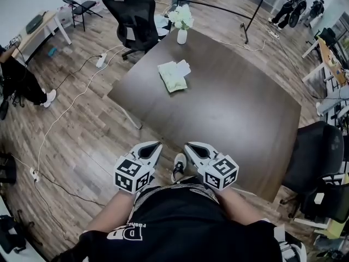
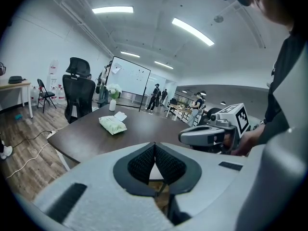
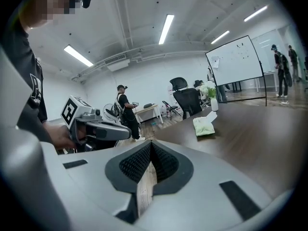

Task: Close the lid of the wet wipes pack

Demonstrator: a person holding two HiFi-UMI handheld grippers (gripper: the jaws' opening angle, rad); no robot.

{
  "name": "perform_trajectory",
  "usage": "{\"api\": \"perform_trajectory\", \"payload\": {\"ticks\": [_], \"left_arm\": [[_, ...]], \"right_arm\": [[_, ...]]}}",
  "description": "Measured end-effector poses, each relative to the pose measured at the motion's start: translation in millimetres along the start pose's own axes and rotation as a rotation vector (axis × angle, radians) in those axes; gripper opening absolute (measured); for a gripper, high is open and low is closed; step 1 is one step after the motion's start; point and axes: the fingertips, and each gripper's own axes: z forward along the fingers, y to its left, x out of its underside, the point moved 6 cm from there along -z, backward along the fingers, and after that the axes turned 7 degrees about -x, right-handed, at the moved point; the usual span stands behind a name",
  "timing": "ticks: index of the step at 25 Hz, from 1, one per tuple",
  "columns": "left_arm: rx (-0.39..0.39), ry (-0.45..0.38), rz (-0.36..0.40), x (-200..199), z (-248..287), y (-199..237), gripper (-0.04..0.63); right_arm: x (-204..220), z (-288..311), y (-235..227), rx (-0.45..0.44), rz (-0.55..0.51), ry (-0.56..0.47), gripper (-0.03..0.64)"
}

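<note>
A pale green wet wipes pack point(image 1: 172, 77) lies on the far part of the dark brown table point(image 1: 234, 119), its white lid point(image 1: 183, 67) flipped up at the far end. It also shows as the wipes pack point(image 2: 112, 124) and the wipes pack point(image 3: 204, 126) in the two gripper views. My left gripper point(image 1: 154, 147) and right gripper point(image 1: 191, 147) are held close to my body, off the table's near edge, well short of the pack. Both are shut with nothing between the pads. The left gripper point(image 2: 154, 150) sees the right one point(image 2: 211, 134) beside it.
A white vase with pale flowers point(image 1: 181, 23) stands at the table's far corner. A black office chair point(image 1: 133, 15) sits beyond it and another dark chair point(image 1: 322, 152) at the right. Cables point(image 1: 65, 113) run over the wooden floor on the left. People stand far off.
</note>
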Motion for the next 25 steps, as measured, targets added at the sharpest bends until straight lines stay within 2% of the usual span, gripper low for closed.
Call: {"api": "perform_trajectory", "payload": {"ticks": [14, 25], "left_arm": [[-0.040, 0.049, 0.038, -57.2, 88.3, 22.2, 0.017], [-0.061, 0.092, 0.038, -78.7, 137.9, 50.7, 0.017]], "right_arm": [[-42.0, 11.8, -107.2, -0.013, 0.041, -0.034, 0.005], [-56.0, 41.2, -169.8, -0.023, 0.080, -0.027, 0.005]]}}
